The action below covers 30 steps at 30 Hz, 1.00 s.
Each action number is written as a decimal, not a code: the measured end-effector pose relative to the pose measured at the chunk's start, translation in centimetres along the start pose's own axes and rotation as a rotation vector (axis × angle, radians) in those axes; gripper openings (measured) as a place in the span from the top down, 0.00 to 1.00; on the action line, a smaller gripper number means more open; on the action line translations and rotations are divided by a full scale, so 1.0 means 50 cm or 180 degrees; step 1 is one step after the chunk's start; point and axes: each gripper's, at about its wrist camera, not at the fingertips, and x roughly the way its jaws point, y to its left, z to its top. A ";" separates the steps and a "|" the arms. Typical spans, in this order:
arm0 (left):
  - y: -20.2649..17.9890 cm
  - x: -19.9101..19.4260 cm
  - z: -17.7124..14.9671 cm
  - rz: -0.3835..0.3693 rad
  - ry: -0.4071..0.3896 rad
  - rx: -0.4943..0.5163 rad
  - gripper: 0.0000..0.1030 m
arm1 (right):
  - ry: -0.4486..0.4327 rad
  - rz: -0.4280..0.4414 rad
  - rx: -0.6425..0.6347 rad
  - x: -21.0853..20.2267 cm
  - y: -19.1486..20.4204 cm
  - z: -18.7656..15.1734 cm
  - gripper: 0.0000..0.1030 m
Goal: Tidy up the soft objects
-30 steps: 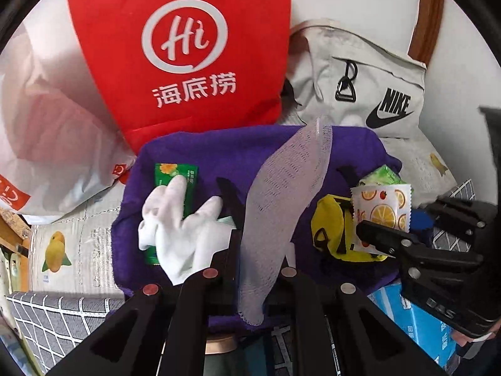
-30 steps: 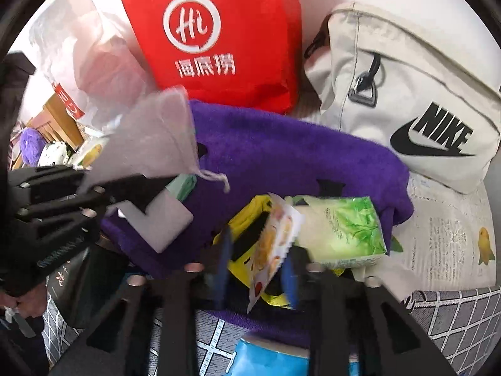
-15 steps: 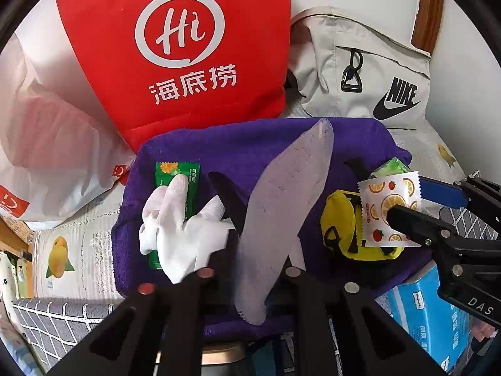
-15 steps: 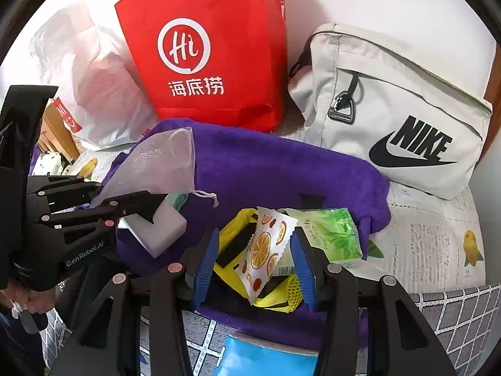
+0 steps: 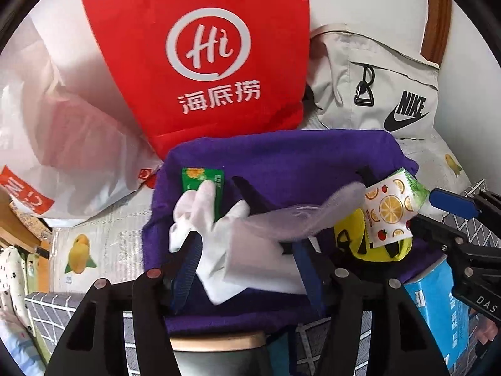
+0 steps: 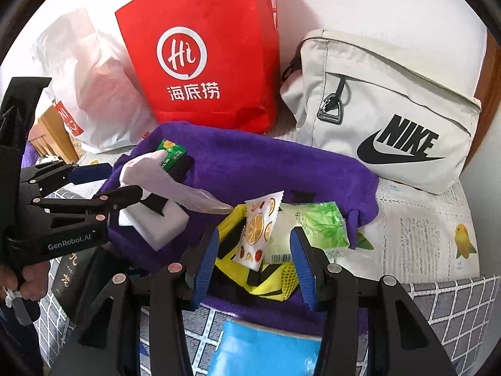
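A purple towel (image 5: 297, 163) (image 6: 275, 169) bears several soft things. My left gripper (image 5: 247, 250) is open; the sheer mesh pouch (image 5: 300, 216) (image 6: 188, 192) droops loose between its fingers over a white glove (image 5: 213, 228) and a green packet (image 5: 203, 185). My right gripper (image 6: 253, 250) is open around a fruit-print sachet (image 6: 258, 228) (image 5: 386, 211), which leans on a yellow mesh item (image 6: 269, 282) and a green tissue pack (image 6: 316, 228). A white sponge block (image 6: 156, 224) lies by the left gripper.
A red paper bag (image 5: 200, 53) (image 6: 203, 62), a white plastic bag (image 5: 56, 138) and a beige Nike bag (image 6: 385, 109) stand behind the towel. A blue box (image 6: 263, 347) (image 5: 438, 304) lies at the front edge. Newspaper (image 6: 416, 219) covers the surface.
Both grippers have opened. The mesh pouch has dropped from upright to lying sideways across the glove. The sachet stands free between the right fingers.
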 end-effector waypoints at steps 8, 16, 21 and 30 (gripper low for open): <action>0.021 -0.076 -0.015 0.0128 -0.0109 -0.0078 0.31 | -0.0091 -0.0111 -0.0036 -0.066 0.033 -0.021 0.43; 0.047 -0.169 -0.054 0.0178 -0.0245 -0.0253 0.23 | -0.0200 -0.0210 -0.0040 -0.155 0.075 -0.050 0.35; 0.053 -0.229 -0.103 0.0125 -0.0321 -0.0366 0.16 | -0.0333 -0.0254 -0.0057 -0.215 0.107 -0.080 0.16; 0.044 -0.304 -0.205 0.0151 -0.0348 -0.0555 0.16 | -0.0407 -0.0297 0.0031 -0.289 0.122 -0.144 0.15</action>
